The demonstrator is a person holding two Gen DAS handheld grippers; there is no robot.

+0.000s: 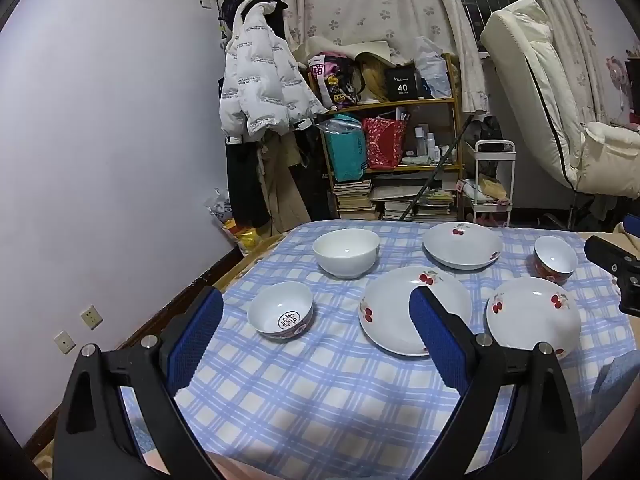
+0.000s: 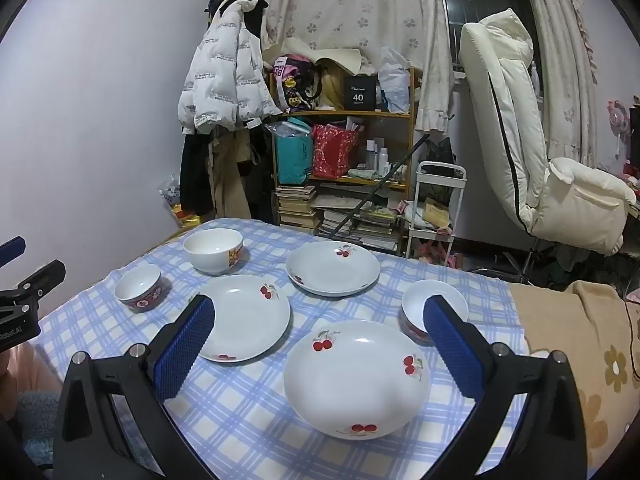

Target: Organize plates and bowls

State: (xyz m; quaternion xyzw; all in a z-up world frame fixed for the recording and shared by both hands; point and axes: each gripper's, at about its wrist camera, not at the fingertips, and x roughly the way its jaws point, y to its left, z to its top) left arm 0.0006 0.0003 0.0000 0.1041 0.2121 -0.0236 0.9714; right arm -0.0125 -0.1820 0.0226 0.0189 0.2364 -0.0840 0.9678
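White cherry-print plates (image 2: 356,376) and bowls (image 2: 213,255) sit apart on checked cloth (image 2: 240,408)

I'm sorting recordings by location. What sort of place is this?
Most likely a lived-in bedroom or small home room, not a kitchen. A puffer jacket hangs on the wall, a cluttered shelf holds bags and books, and a padded recliner stands beside curtains.
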